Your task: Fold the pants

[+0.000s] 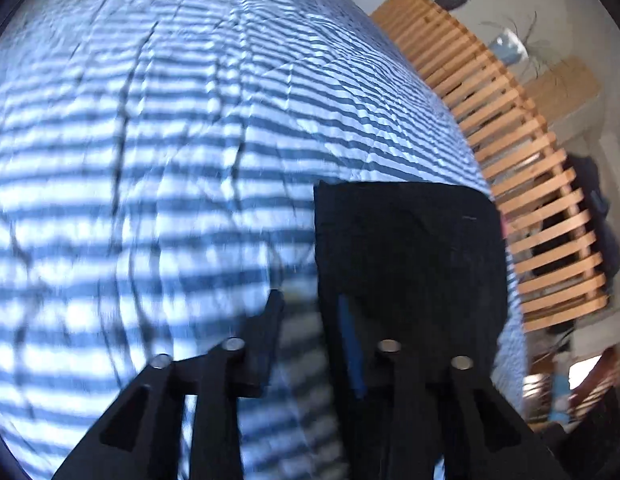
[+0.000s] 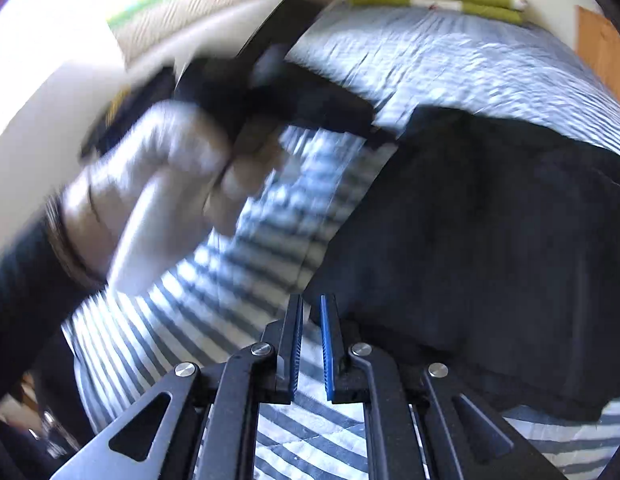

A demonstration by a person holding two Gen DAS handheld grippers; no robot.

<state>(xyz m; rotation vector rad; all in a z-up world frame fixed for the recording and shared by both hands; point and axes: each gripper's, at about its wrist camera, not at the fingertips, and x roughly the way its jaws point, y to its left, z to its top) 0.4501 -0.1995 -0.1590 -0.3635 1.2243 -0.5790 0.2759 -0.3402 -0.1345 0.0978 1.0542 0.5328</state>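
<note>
Already the dark, near-black pair of pants [image 2: 490, 240] lies in a compact rectangular bundle on the blue-and-white striped quilted bedspread [image 1: 150, 140], close to the bed's edge beside a slatted pale-wood frame [image 1: 522, 184].

From the left wrist view, the left black two-finger gripper [image 1: 310, 312] hangs over the near left corner of the bundle with its jaws partly apart. One finger stands clear above the stripes; the other, with its blue pad, sits against the dark cloth, but motion blur hides whether any fabric lies between the pads, so I judge it holds nothing.

Seen from the right wrist view, the right black two-finger gripper [image 2: 311, 312] has its blue-lined jaws drawn almost together, only a narrow slit of bedspread showing between them and no cloth caught. It hovers just beside the bundle's lower left corner. A person's hand [image 2: 162, 184] in a pale glove, with a dark sleeve behind it, grips the other tool's handle.

The risk from here lies in that left finger. If it snags the top layer while moving across, it could peel the fold open or drag the bundle toward the bed's edge. Pressing the nearly closed right jaws onto the corner could also rumple the layers.
</note>
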